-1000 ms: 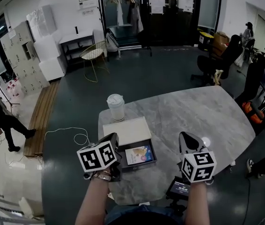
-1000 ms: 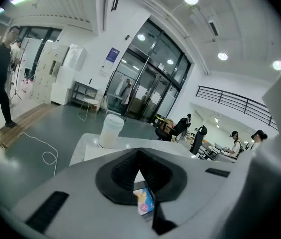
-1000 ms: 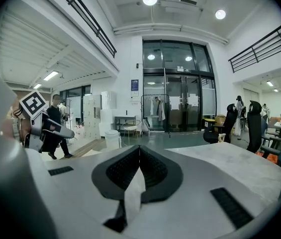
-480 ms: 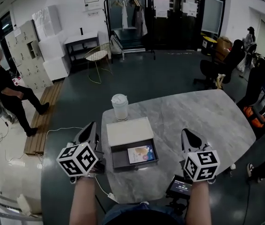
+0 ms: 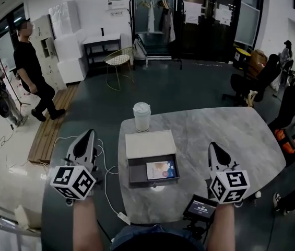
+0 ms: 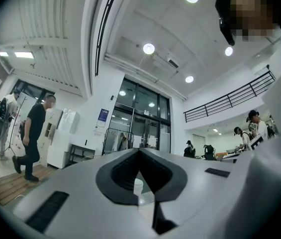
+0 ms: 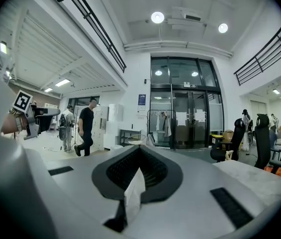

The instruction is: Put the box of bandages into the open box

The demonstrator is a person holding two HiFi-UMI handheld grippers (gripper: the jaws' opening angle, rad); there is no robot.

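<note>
The open dark box [image 5: 137, 173] lies on the grey marble table [image 5: 231, 140], with the box of bandages [image 5: 161, 169] flat inside its right half. Its pale lid [image 5: 150, 143] rests just behind it. My left gripper [image 5: 88, 134] is shut and empty; it hangs left of the table edge, over the floor, pointing away from me. In the left gripper view its jaws [image 6: 140, 151] meet at the tip. To the right of the box my right gripper [image 5: 211, 146] is over the table, also shut with nothing held, and its tips [image 7: 140, 150] meet in the right gripper view.
A white lidded cup [image 5: 141, 116] stands behind the lid. A small screen device [image 5: 201, 208] sits at the table's near edge. A white cable [image 5: 107, 167] runs over the floor on the left. A person [image 5: 32, 69] walks beyond a wooden bench [image 5: 48, 132].
My left gripper has drawn away from the open box to the left, off the table edge, and risen. The right gripper has barely shifted. The person at the left has walked further along.
</note>
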